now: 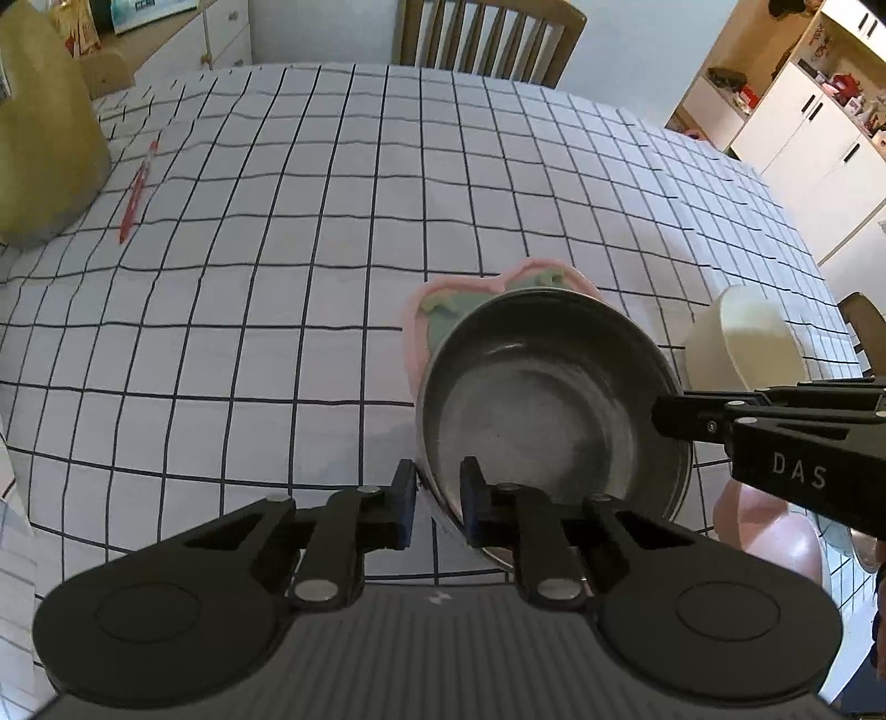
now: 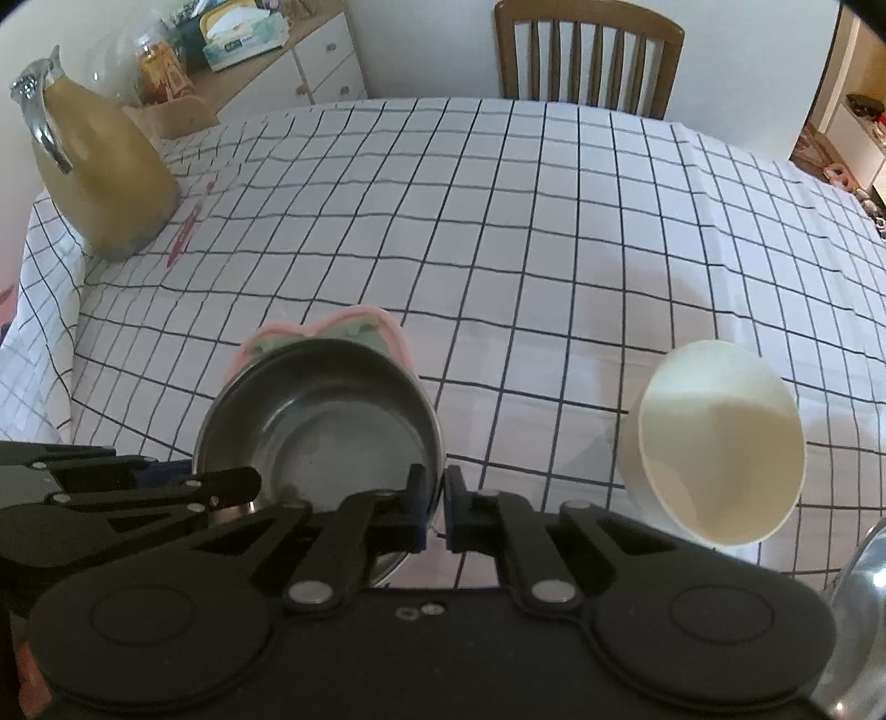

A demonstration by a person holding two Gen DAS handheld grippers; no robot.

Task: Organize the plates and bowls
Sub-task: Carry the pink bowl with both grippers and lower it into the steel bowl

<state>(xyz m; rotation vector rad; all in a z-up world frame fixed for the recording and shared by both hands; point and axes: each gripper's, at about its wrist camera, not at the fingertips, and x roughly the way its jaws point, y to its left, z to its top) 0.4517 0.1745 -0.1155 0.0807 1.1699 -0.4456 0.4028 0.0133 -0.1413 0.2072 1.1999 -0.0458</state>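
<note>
Where the white cloth with its dark grid [image 1: 310, 232] spreads over the table, most of the surface is bare, rumpled a little toward the left edge. One wooden chair [image 2: 588, 52] stands at the far side against a pale wall. A light wood sideboard with white drawers [image 2: 310, 61] runs along the far left, with boxes and a jar on top; white cupboards and open shelves [image 1: 819, 122] fill the right of the room.

Counted on the table: one steel bowl [image 1: 545, 399], one cream bowl [image 2: 720, 437], one pink plate with a green centre [image 1: 443, 310], one mustard-coloured jug with a chrome handle [image 2: 105, 166], and one red pen [image 1: 135, 194] lying beside the jug. A second shiny metal rim shows at the lower right corner of the right wrist view, too cut off to tell what it is.

The steel bowl is tilted, partly over the pink plate, and held at two points on its rim. The left gripper [image 1: 437, 501] pinches the near rim, one pad inside the wall and one outside. The right gripper [image 2: 434, 509] is clamped narrow on the rim at the bowl's right side. The cream bowl sits apart to the right, untouched.
</note>
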